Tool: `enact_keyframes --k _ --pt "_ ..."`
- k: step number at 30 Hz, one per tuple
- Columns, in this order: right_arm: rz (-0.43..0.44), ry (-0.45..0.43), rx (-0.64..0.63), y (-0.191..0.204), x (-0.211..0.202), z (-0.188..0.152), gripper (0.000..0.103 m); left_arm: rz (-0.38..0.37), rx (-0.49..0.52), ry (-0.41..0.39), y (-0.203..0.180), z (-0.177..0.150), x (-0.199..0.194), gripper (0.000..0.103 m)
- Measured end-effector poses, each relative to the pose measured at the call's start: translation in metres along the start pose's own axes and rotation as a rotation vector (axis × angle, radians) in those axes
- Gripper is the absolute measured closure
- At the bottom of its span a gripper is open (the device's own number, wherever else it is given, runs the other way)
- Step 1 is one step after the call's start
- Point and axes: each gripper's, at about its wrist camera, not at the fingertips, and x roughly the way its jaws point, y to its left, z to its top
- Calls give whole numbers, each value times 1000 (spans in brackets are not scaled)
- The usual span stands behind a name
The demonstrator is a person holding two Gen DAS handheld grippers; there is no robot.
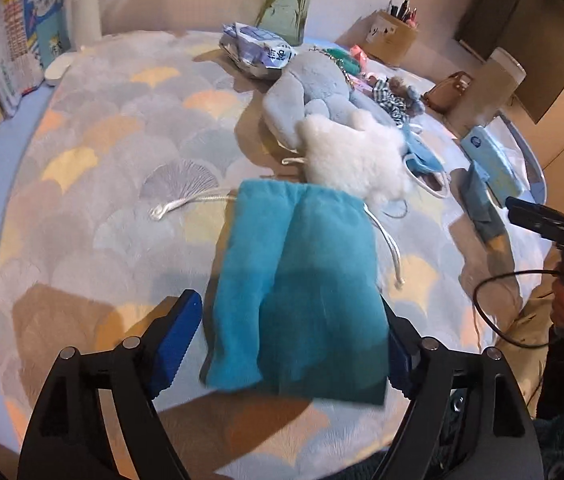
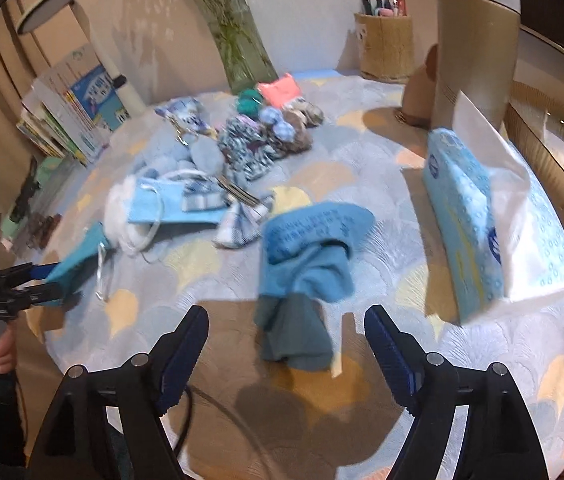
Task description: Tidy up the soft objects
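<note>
Two grippers, both spread wide, and neither one pinching anything. The left gripper point(image 1: 294, 344) straddles the bottom of a teal drawstring pouch point(image 1: 294, 280); its pads stand just off the cloth on either side, so the pouch lies loose on the scalloped mat point(image 1: 121, 160), flat, mouth toward twelve o'clock. I'd guess it was laid lengthwise like that so the mouth faces the pile it is meant to swallow. Its white cord point(image 1: 185, 204) trails out toward ten o'clock, clear of the opening.

At the pouch's mouth, at about one o'clock, sits a white fluffy toy point(image 1: 354, 160), touching the rim, and behind it a grey-blue plush animal point(image 1: 314, 92). Those look like the next candidates for packing.

The right gripper point(image 2: 286, 352) hovers with its jaws apart around nothing; the crumpled blue cloth point(image 2: 306, 252) lies just beyond its tips at twelve o'clock, the darker end nearest. Lined up like that, it seems ready to come down on the cloth. At two o'clock stands a blue tissue pack point(image 2: 462, 220), and at eleven o'clock a blue face mask point(image 2: 169, 204) among small patterned fabric bits point(image 2: 249, 148).
</note>
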Motion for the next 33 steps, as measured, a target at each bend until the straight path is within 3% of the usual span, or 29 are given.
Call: enact_keyframes --k 3,5,6,8,10,11,12,13,14,15,18,25,28,33 --pt "31 -11 7 7 4 8 12 -19 -19 11 2 6 16 22" --pt "42 -4 16 7 12 14 12 -22 -19 -29 2 5 16 31" --pt "45 7 27 6 17 16 12 -13 -28 -41 3 4 15 40" --pt "44 21 50 2 28 18 12 44 -50 -52 9 3 13 87" --pt "43 27 79 -4 36 19 12 21 -90 -62 18 3 9 93" --pt "37 28 93 -7 40 19 12 0 -110 -77 21 1 6 94" --pt "31 28 108 -9 43 18 18 2 -116 -96 21 0 2 94" --pt "26 30 116 -10 47 17 46 11 -113 -107 20 -1 -2 94" --pt "14 33 112 -11 48 17 62 9 -110 -119 16 -1 -6 94" --pt "-10 28 94 -9 48 16 89 -10 -105 -132 10 1 -11 94" --pt "13 -12 96 -9 34 13 92 -33 -70 -180 -14 11 -27 94" --pt "-71 -203 70 -17 -46 20 92 -107 59 -247 -90 52 -50 94" --pt "-98 -262 94 -36 -82 22 92 -165 131 -252 -135 74 -47 94" --pt "-216 -340 163 -89 -141 19 92 -222 280 -246 -231 109 -31 94"
